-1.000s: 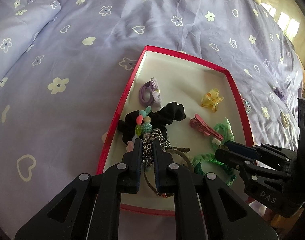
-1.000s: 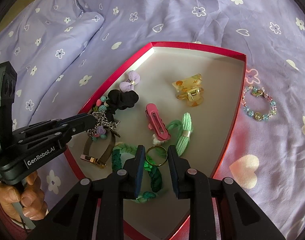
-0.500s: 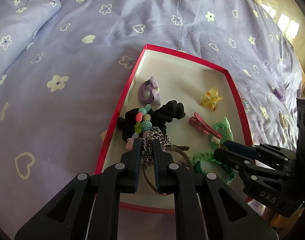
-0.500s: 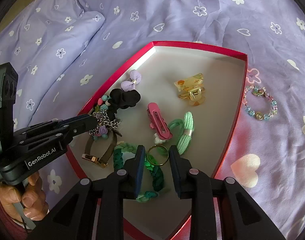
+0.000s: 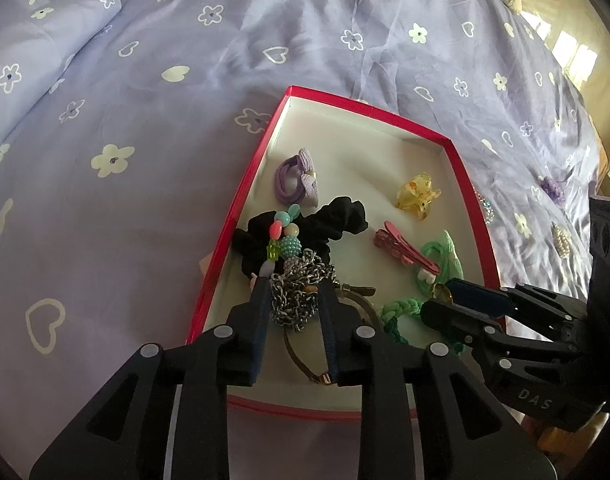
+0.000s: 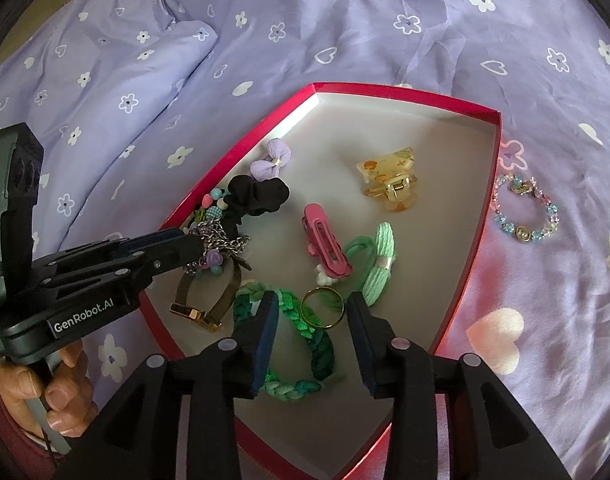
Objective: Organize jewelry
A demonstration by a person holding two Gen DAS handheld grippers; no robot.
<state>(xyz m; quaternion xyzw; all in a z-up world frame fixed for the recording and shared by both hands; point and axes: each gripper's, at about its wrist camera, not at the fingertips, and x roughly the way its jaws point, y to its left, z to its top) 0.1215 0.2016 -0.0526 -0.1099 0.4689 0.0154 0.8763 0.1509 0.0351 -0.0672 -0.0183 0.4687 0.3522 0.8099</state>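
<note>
A red-rimmed tray (image 5: 241, 200) (image 6: 493, 184) lies on the purple bedspread with jewelry in it. My left gripper (image 5: 295, 294) (image 6: 189, 244) hangs low over the tray's near left part. Its jaws are opening, and the silver chain necklace with coloured beads (image 5: 299, 296) (image 6: 221, 240) lies heaped between them on the tray floor. My right gripper (image 6: 313, 304) (image 5: 445, 300) is also opening. A gold ring (image 6: 323, 308) (image 5: 439, 290) rests between its fingers, clear of both pads, on a dark green braided band (image 6: 305, 328).
The tray also holds a purple bow tie (image 6: 271, 160), black scrunchie (image 6: 261, 196), yellow claw clip (image 6: 393, 184), pink clip (image 6: 327, 244), light green hair tie (image 6: 377, 260) and bronze bangle (image 6: 209, 304). A beaded bracelet (image 6: 525, 216) lies on the bedspread to the right.
Both pairs of jaws have spread apart. The left pads have come off the chain, which has slumped onto the tray. The right pads have let go of the gold ring.
</note>
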